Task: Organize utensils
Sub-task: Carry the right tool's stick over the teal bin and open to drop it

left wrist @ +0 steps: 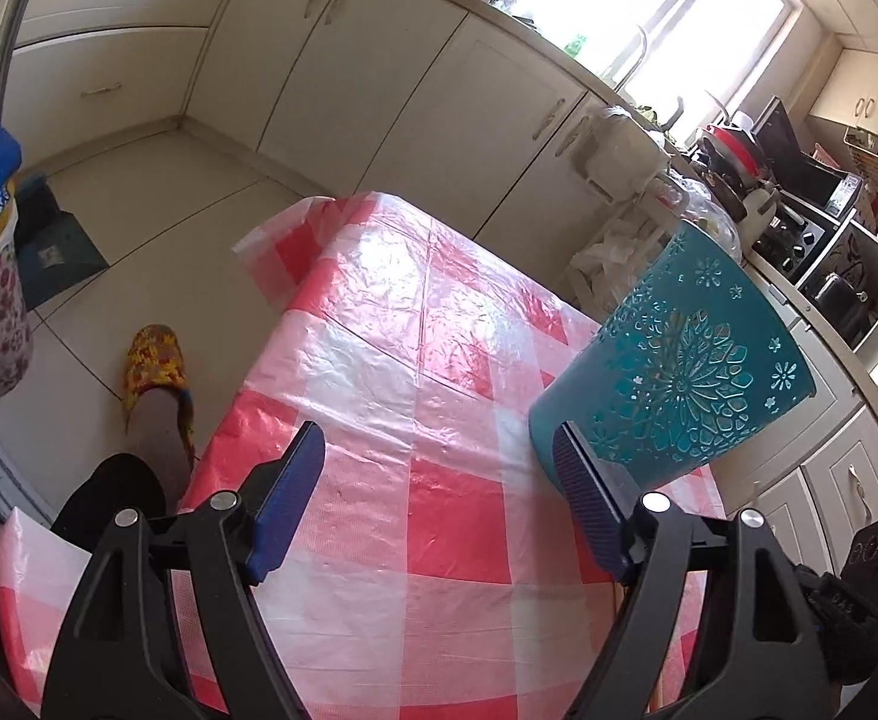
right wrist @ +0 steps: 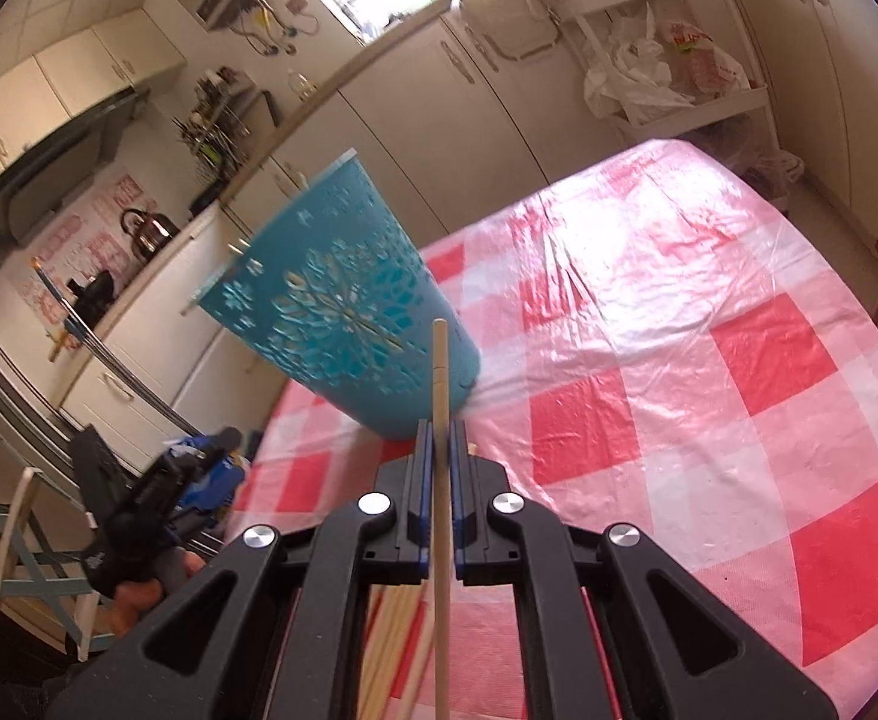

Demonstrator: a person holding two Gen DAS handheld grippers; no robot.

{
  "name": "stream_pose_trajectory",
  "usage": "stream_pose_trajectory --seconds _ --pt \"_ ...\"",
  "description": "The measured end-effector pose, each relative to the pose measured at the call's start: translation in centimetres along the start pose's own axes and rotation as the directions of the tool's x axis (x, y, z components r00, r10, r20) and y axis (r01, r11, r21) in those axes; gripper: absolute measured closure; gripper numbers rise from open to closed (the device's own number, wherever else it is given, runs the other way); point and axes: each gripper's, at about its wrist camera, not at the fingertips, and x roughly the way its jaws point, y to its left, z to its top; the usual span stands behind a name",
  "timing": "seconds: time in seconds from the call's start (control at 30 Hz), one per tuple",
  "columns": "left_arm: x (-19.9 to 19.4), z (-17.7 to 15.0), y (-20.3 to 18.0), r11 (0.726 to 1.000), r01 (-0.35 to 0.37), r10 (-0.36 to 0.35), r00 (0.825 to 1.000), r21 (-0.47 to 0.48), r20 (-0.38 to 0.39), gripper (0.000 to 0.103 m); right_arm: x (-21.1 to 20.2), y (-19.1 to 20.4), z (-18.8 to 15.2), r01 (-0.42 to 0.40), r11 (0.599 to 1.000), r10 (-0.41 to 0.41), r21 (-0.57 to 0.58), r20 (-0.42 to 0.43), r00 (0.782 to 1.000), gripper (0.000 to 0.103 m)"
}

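Chopstick, a slender pale wooden stick (right wrist: 440, 396), is pinched upright between my right gripper (right wrist: 439, 450) jaws, its tip reaching toward the teal perforated plastic utensil holder (right wrist: 343, 306) just ahead on the red-and-white checked plastic tablecloth (right wrist: 679, 360). More pale wooden sticks (right wrist: 394, 630) lie below. My left gripper (left wrist: 439, 480), jaws spread and empty, sits beside the holder. Risk, as I judge it: the thin stick pivoting in the pads, or nudging the light holder over.

Chopstick (right wrist: 441, 480) is running off the 6 o'clock edge. Loose sticks (right wrist: 394, 648) below are hiding behind the right gripper (right wrist: 439, 450). Holder (right wrist: 343, 306) interior isn't showing.
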Motion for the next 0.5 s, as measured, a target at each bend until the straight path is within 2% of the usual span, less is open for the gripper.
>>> stream_pose_trajectory --seconds 0.2,0.5 --pt "0.3 0.3 0.1 1.0 0.006 -0.006 1.0 -0.004 -0.017 0.028 -1.4 1.4 0.8 -0.079 0.996 0.081 -0.033 0.062 0.995 0.097" --pt "0.6 0.2 0.0 1.0 0.01 -0.011 1.0 -0.008 -0.028 0.028 -3.0 3.8 1.2 -0.098 0.99 0.11 -0.103 0.112 0.988 0.097"
